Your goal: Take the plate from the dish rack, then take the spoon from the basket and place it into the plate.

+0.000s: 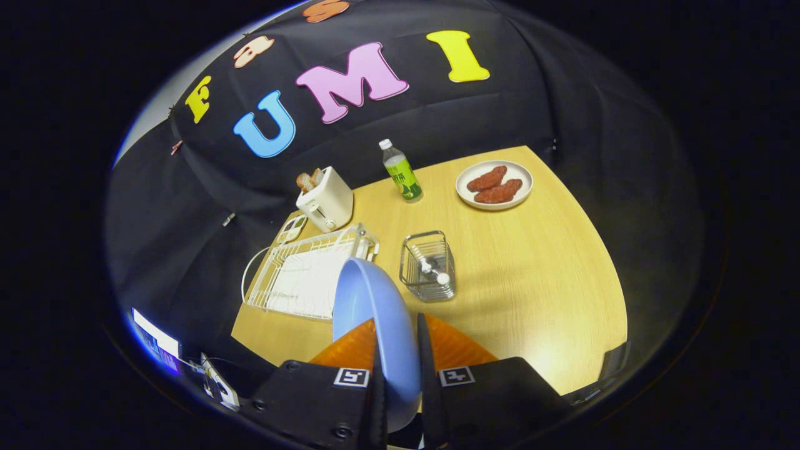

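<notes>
A light blue plate (375,312) stands on edge between my fingers, held up above the wooden table (531,281). My gripper (398,350) is shut on the plate's rim. Beyond the plate to the left lies the white wire dish rack (300,275) with nothing standing in it. Just ahead of the fingers and slightly right stands a small wire basket (429,265) with a spoon (432,270) inside, its bowl end toward me.
A white toaster (325,199) with toast stands behind the rack. A green drink bottle (400,170) stands mid-back. A white plate of reddish-brown food (494,184) sits at the far right. Bare tabletop stretches right of the basket.
</notes>
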A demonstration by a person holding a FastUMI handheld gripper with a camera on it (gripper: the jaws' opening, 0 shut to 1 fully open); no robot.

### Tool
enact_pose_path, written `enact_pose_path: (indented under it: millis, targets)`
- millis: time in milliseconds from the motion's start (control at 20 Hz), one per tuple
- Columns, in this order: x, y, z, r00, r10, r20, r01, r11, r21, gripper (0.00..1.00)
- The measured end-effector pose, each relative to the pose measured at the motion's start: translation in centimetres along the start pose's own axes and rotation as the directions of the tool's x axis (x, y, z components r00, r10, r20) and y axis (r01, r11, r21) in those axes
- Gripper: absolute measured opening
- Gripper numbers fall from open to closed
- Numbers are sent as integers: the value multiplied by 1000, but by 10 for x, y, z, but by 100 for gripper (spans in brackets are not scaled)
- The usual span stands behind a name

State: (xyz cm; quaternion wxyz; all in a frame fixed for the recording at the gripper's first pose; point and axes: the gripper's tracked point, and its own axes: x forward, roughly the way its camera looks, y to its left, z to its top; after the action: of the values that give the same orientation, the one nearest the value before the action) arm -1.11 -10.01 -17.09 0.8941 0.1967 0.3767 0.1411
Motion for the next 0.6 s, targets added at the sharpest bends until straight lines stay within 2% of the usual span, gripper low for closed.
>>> enact_pose_path:
  millis: [200, 400, 600]
  targets:
    - [18, -26, -33, 993, 62, -99, -49, 990, 136, 26]
    - [42, -42, -63, 984, 95, -154, -79, 991, 105, 26]
    - [80, -59, -74, 983, 77, -169, -51, 987, 151, 26]
